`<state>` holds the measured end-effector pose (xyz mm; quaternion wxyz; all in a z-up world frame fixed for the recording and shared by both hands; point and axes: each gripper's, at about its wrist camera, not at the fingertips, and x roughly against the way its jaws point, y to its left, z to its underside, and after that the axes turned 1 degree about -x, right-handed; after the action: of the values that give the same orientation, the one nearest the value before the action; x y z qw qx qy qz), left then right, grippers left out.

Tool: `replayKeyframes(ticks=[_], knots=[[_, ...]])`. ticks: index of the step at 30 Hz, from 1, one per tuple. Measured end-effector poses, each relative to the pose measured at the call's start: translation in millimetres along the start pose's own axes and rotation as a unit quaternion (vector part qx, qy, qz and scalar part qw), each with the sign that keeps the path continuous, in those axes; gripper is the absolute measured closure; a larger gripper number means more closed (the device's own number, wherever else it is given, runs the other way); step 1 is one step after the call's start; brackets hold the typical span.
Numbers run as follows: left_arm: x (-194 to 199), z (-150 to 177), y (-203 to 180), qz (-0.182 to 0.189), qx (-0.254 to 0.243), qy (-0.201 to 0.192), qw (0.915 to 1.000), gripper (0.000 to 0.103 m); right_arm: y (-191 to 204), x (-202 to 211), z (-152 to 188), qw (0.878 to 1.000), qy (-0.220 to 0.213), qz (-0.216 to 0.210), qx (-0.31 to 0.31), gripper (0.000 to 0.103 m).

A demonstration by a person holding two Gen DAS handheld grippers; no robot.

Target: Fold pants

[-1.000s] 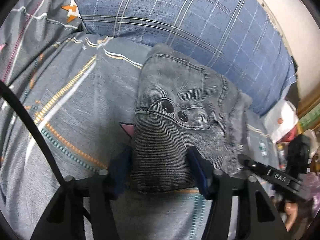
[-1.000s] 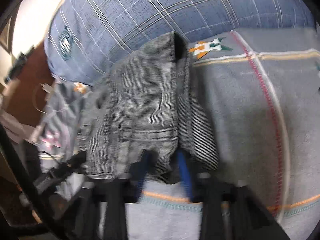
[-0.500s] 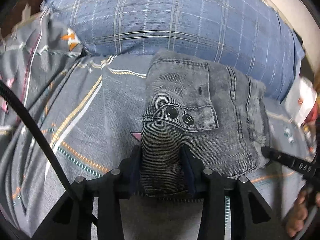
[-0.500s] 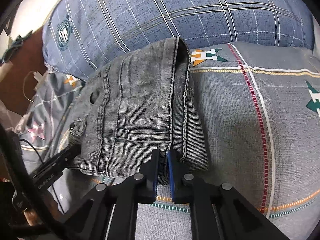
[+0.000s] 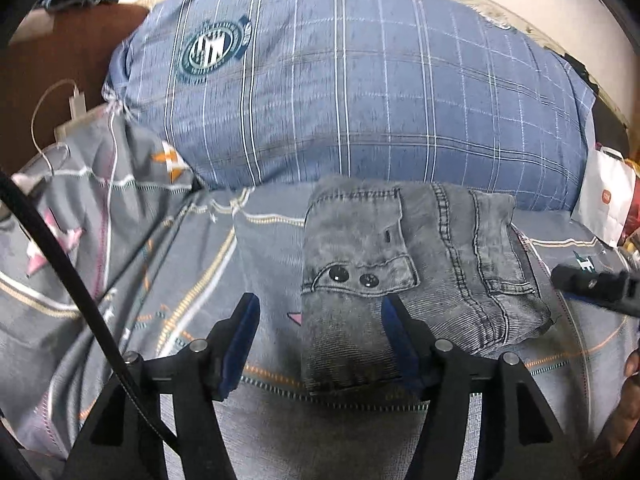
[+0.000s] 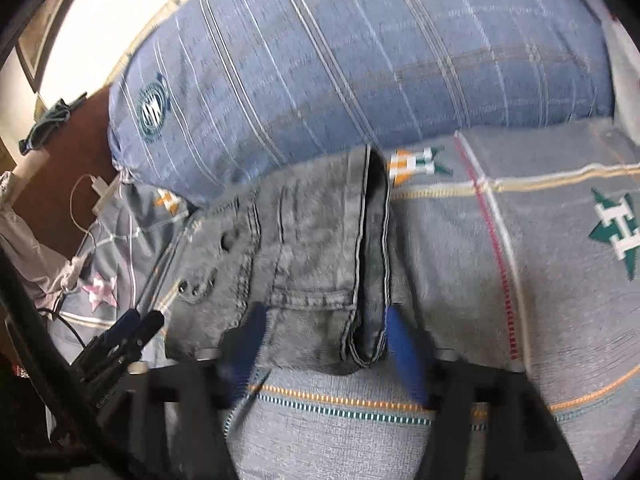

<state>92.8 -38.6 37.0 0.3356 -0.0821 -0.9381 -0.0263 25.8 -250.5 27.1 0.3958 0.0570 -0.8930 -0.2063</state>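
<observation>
Grippers first: left gripper (image 5: 318,334) spread wide, holding nothing, near edge of jeans between pads but cloth not pinched. Right gripper (image 6: 324,344) also wide open, empty, straddling thick folded edge at bundle's near right corner; blurred, so contact w/ denim can't be told.

Biggest thing behind jeans: blue plaid pillow (image 5: 360,88), crest badge upper left, acting as backstop. Under jeans: grey patterned bedsheet (image 5: 120,280), soft, bunched to left of jeans.

Grey denim jeans (image 5: 404,276) folded into compact squarish bundle, far edge touching pillow, lying flat on sheet. Flap pocket facing up, seams running away toward pillow. Prob. set there to rest squarely and stay folded.

Right of jeans: white paper bag (image 5: 606,204). Left of jeans, well apart: white charger + cable (image 5: 76,104).

Smallest: two black snap buttons (image 5: 352,278) on pocket flap.

Judgement: fold looks done, both tools released.
</observation>
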Motion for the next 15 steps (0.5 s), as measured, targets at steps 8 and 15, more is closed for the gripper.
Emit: replayKeyframes(ticks=[8, 15], knots=[[13, -4, -9, -0.006, -0.007, -0.01, 0.9999, 0.037, 18, 31, 10, 0.998, -0.047, 0.026, 0.016, 0.033], [25, 1, -11, -0.053, 0.01, -0.028, 0.9981, 0.017, 31, 44, 21, 0.993, -0.108, 0.043, 0.035, 0.03]])
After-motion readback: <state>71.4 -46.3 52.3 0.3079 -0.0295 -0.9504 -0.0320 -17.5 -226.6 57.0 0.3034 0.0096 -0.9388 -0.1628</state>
